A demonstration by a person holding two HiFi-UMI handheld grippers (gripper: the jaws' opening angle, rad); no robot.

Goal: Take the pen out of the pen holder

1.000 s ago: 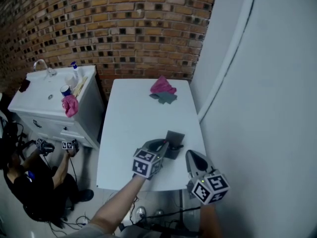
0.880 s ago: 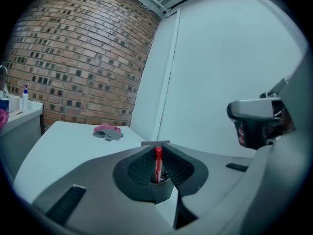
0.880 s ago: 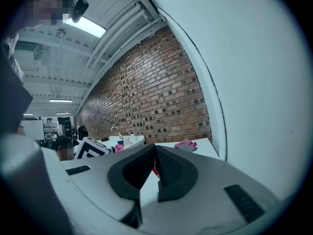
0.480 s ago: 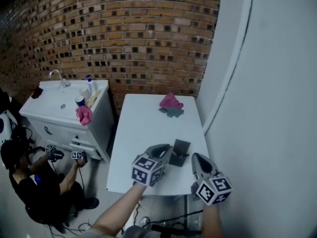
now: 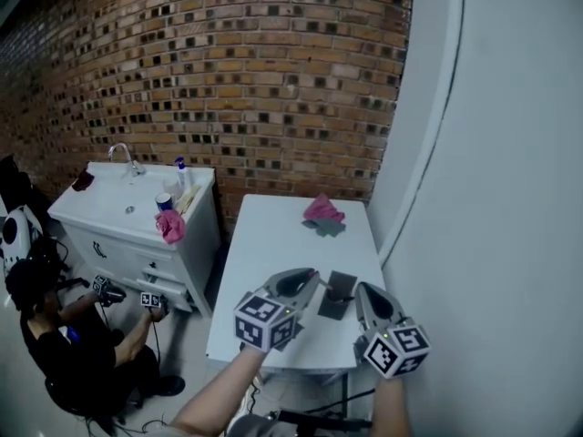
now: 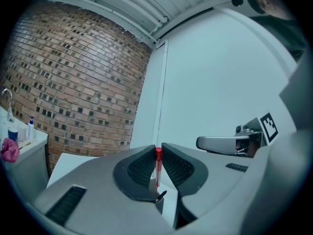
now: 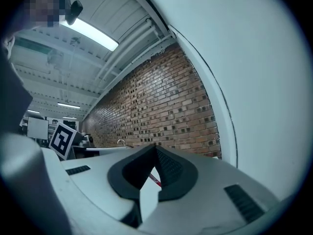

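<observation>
A red pen (image 6: 158, 168) stands upright between the jaws of my left gripper (image 6: 158, 148), which is shut on it. In the head view that gripper (image 5: 308, 279) hangs above the white table (image 5: 273, 262), just left of the dark grey pen holder (image 5: 339, 295); the pen itself is too small to make out there. My right gripper (image 5: 363, 291) floats just right of the holder. Its tips (image 7: 155, 148) meet, with nothing gripped. A thin red streak (image 7: 154, 180) shows through the gap below them.
A pink cloth (image 5: 324, 209) and a grey cloth (image 5: 326, 228) lie at the table's far end by the brick wall. A white sink cabinet (image 5: 137, 221) stands to the left. A person (image 5: 55, 335) crouches on the floor at lower left. A white wall runs along the right.
Both grippers have risen, the left one more, coming up and away from the pen holder with the red pen. The head view has tilted up, showing more brick wall.
</observation>
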